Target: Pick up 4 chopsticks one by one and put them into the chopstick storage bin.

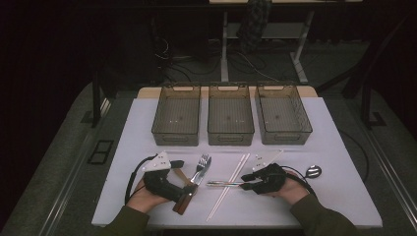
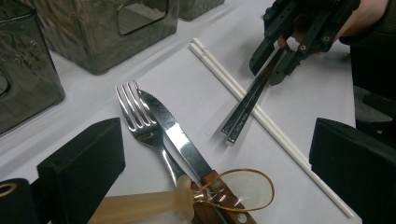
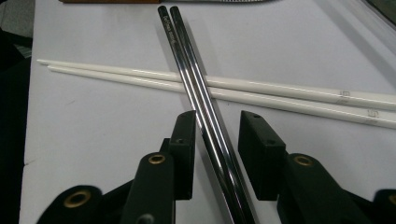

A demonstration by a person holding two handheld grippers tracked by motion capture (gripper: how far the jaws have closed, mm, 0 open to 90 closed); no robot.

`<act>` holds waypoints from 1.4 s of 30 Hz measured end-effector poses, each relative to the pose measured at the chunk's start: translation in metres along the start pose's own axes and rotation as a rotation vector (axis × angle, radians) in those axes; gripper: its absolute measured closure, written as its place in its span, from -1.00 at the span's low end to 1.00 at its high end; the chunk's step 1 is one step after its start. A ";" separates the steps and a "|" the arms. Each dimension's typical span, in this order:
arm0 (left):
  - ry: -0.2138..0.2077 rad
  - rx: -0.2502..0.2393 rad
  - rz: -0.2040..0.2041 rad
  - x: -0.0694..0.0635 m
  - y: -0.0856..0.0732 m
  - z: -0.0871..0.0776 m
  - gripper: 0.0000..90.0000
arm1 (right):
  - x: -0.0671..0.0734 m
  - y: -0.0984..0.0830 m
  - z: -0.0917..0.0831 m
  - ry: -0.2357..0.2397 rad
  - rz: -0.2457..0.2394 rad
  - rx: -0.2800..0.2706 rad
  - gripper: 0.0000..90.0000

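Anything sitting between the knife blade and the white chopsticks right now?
Only the tip end of the metal chopsticks, resting across the white chopsticks; toward the knife it's bare table, per the left gripper view.

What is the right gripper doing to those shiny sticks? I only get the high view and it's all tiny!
Observer: In the right gripper view, the right gripper has the metal chopsticks between its jaws, but a gap shows beside one pad, so no squeeze yet.
Operator: Are they on top of the white ones?
Observer: Yes, they cross over the white chopsticks.
Operator: And the left gripper?
Observer: The left gripper is wide open and holds nothing. Ahead of it, the knife has a toothed edge near its tip.
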State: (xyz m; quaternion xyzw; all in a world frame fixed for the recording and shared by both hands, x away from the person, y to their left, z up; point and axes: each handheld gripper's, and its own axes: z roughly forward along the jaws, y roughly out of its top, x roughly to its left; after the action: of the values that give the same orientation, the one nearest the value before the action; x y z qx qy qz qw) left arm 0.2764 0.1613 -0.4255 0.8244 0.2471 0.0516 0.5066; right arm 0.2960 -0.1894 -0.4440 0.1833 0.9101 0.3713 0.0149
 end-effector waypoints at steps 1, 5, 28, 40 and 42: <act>0.001 0.001 0.000 0.000 0.000 0.000 -0.96 | 0.000 0.000 0.000 0.001 -0.001 0.003 0.50; 0.000 0.002 -0.001 0.000 0.000 0.000 -0.95 | 0.000 -0.001 0.002 0.001 -0.009 0.013 0.51; 0.005 0.003 -0.002 0.000 0.000 0.000 -0.94 | -0.003 -0.001 0.003 -0.029 -0.032 0.012 0.63; 0.003 -0.001 -0.001 0.000 0.000 -0.001 -0.94 | -0.007 -0.002 0.003 -0.066 -0.028 0.005 0.65; 0.003 0.000 0.000 0.000 0.000 -0.001 -0.94 | -0.011 -0.002 0.004 -0.069 -0.001 -0.010 0.66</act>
State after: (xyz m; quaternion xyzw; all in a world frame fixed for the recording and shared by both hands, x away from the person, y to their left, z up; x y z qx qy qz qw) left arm 0.2762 0.1620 -0.4252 0.8244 0.2478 0.0526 0.5061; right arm 0.3064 -0.1917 -0.4491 0.1954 0.9073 0.3694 0.0474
